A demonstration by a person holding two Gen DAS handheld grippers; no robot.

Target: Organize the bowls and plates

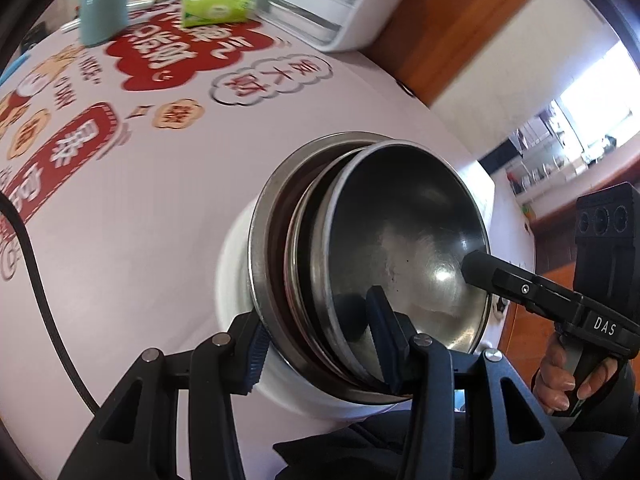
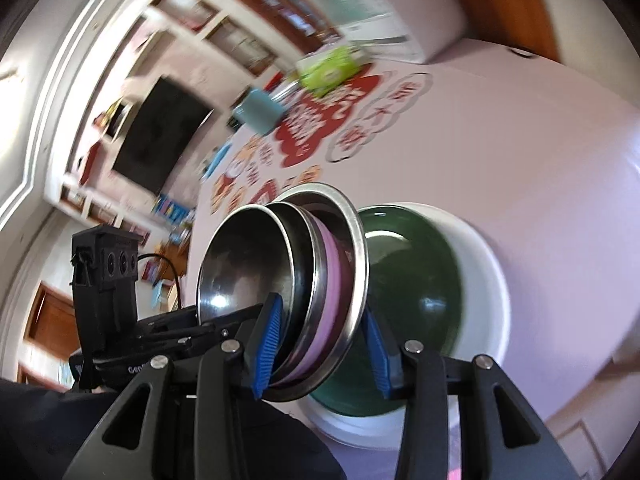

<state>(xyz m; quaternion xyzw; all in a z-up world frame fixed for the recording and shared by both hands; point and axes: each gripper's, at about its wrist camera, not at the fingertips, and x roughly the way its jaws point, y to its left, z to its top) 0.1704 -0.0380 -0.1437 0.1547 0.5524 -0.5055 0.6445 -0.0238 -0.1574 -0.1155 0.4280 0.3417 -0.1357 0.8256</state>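
**Gripping a nested bowl stack from both sides**

Nearest first: the left claw (image 1: 320, 344) pinches the rim of the stack of shiny stainless-steel bowls (image 1: 400, 248), one blue-ribbed pad outside the widest bowl, the other inside the innermost. Same story opposite: the right claw (image 2: 320, 348) clamps the stack's other rim, pads pressed on either side of the steel walls, a pink bowl (image 2: 330, 304) sandwiched among them. The stack sits tilted between both claws. A hand (image 1: 560, 372) grips the right tool's handle. Just behind, a white bowl with a dark green inside (image 2: 472, 280) rests on the pale printed desk (image 1: 160, 200). Further back, blurred: a light-blue mug (image 1: 102, 12), a green tissue pack (image 1: 212, 4), a white appliance (image 1: 340, 4).
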